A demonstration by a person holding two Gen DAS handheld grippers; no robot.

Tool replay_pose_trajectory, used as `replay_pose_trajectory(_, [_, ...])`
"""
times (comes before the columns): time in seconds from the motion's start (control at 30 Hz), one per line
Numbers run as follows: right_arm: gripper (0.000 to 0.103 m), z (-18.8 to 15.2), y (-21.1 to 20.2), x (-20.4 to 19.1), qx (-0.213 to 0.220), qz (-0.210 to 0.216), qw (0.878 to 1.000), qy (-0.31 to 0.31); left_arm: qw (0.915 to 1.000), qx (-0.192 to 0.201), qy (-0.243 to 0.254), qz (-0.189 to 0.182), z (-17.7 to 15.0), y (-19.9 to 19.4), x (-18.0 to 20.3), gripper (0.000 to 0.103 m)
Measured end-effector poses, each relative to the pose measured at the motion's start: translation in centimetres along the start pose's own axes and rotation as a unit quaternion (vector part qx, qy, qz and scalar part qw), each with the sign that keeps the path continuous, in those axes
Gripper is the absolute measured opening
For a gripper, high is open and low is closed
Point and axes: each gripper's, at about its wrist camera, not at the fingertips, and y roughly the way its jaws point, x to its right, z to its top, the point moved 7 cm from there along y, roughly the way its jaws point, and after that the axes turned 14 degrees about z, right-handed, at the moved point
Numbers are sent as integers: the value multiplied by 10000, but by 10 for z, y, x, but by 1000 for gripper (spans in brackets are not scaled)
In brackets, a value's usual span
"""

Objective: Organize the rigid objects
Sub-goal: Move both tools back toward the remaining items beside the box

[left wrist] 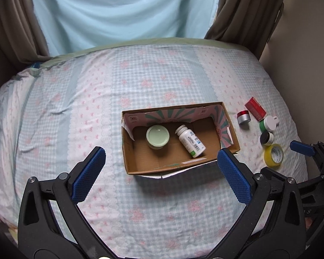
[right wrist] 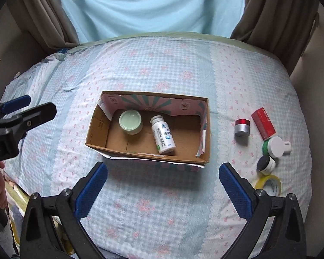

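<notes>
Standing at the near edge of the bed, I find the sorting partly done. A cardboard box (left wrist: 127, 151) sits open on the checked bedspread (left wrist: 75, 108), about mid-bed. Two items are already inside it: a pale green-lidded jar (left wrist: 157, 137) upright toward the left, and a white pill bottle (left wrist: 190, 141) lying on its side just right of the jar, apart from it. The right part of the box floor is bare.

Five items remain outside, grouped on the bedspread to the right of the box. Farthest is a red carton (right wrist: 263, 127); left of it stands a small red-topped silver jar (right wrist: 242, 127). Nearer lies a green tub with a white lid (right wrist: 273, 146), then a black-lidded jar (right wrist: 266, 164), and nearest a roll of yellow tape (right wrist: 270, 184). The last three sit close together; whether they touch cannot be told.

The left gripper (left wrist: 162, 173) hangs over the near wall of the box, jaws spread wide, holding nothing. The right gripper (right wrist: 163, 191) hovers near the box's front right corner, likewise wide open and empty, its right finger just beside the tape roll.

Assessment: two of seven visible items stowed, five outstanding. The right gripper is better placed for the remaining group.
</notes>
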Motion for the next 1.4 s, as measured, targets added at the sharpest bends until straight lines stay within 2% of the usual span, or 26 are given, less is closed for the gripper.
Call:
replay_pose_trajectory(0.17, [103,-21,-33,39,192,-209,9990,347,9998,-14,4,-190,-7,-16,41,103])
replay_pose_trajectory(0.37, [103,-45,-59,100,215,-314,9980,513,9997,31,86,-212,-4,-27,116,103])
replay_pose_trajectory(0.53, [103,-62,-70,165,150,-606,9949,790,9995,-101,219,-215,3,-20,188,103])
replay_pose_trajectory(0.73, [103,-70,-72,235,181,-502,9890,1379,9986,-277,394,-214,16,-2,260,103])
replay_pose_trajectory(0.9, [103,-67,-66,270,261,-343,9827,1801,9973,-421,567,-194,28,21,297,103])
replay_pose_trajectory(1.1, [103,-63,-39,299,247,-216,9740,2243,9945,-692,741,-280,36,68,326,103])
replay_pose_trajectory(1.4, [102,-60,12,325,194,-176,9665,2554,9917,-1022,644,-435,50,146,357,103])
